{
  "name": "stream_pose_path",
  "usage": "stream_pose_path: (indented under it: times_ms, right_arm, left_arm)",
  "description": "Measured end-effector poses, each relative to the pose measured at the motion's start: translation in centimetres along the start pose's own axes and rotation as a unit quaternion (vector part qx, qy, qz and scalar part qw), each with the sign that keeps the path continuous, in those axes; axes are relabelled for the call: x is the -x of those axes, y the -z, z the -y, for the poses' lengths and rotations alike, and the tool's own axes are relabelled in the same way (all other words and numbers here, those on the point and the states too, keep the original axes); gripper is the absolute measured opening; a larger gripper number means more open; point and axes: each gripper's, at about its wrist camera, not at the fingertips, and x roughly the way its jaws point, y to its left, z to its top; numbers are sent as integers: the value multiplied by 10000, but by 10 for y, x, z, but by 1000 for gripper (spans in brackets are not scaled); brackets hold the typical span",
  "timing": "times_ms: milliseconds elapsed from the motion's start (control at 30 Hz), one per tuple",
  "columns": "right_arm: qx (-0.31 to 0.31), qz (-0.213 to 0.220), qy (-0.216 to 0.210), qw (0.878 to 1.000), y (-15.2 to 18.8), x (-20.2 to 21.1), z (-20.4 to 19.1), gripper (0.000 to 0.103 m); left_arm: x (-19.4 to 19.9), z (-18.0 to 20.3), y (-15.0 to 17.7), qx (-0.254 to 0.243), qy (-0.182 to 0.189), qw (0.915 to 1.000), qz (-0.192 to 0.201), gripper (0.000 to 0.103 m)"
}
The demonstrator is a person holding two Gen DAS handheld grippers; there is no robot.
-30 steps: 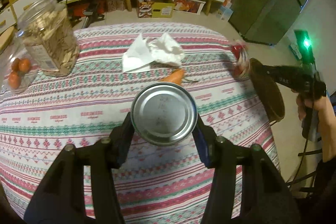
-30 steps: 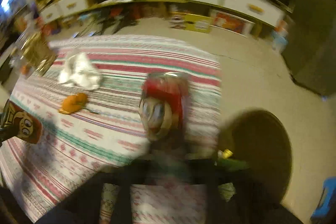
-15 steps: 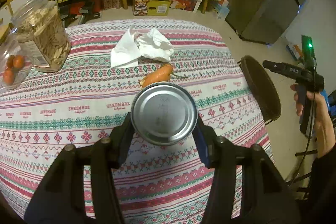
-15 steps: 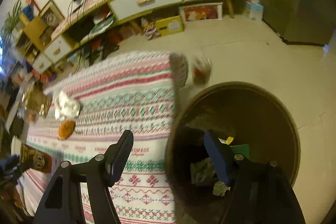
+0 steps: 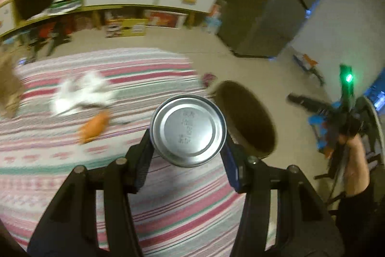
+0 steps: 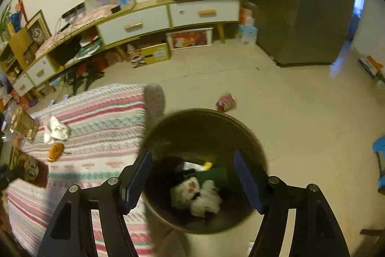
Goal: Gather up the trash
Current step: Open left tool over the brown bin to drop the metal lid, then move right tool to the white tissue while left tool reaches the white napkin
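Note:
My left gripper (image 5: pixel 188 136) is shut on a metal can (image 5: pixel 188 129), its silver bottom facing the camera, held above the striped tablecloth (image 5: pixel 72 160) near the table's right edge. A dark round trash bin (image 5: pixel 245 117) stands on the floor just right of the table. My right gripper (image 6: pixel 193 175) is open and empty, held over the bin (image 6: pixel 204 122), which holds crumpled paper and wrappers. A red can (image 6: pixel 225 102) lies on the floor just beyond the bin. A crumpled white tissue (image 5: pixel 81 93) and an orange peel (image 5: pixel 95 127) lie on the table.
A jar (image 6: pixel 22 122) stands at the table's left side. A low white-drawer cabinet (image 6: pixel 168 16) with a TV lines the far wall. A grey fridge (image 6: pixel 300 4) stands at the right. A blue stool (image 6: pixel 380 160) is right of the bin.
My right gripper opened and let go of the red can, which now lies on the floor beyond the bin. My left gripper swung right toward the bin with the metal can.

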Motion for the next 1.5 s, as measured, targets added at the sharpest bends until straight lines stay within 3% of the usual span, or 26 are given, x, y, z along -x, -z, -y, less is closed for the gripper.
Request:
stream_pose_path:
  times_ms: [167,333,700,800,833,900,1233,1500]
  right_arm:
    - [-323,-70,68,9994,24,14,39,72]
    - [-476,-146,105,9987,43,18,62,72]
    - [-475,-244,191,9984,62,18,79,74]
    - [-503,-269,210,9982,64,18,81,74]
    - [-515,-271,215,9981,65,18,81,75]
    - [-545,-265,216,9979,63,18,81,76]
    - [-386,-213,152,9989,53,28,58,81]
    - [-52,-182,99,9998,39,38,9,84]
  left_arm:
    - [-50,74,-18,-352,423,9983,-189,55]
    - [-98,123,-14,-632,504,9956,-471,55]
    - [-153,149,6,-753,244,9920,-988,55]
    - [-153,153,12,-755,290,9911,-1059,60]
    - [-149,152,12,-695,275,9922,-1002,74]
    - [-141,151,10,-595,224,9943,-850,90]
    - [-97,126,4,-774,-206,9950,-595,91]
    - [-60,69,3,-451,-395,9971,-473,92]
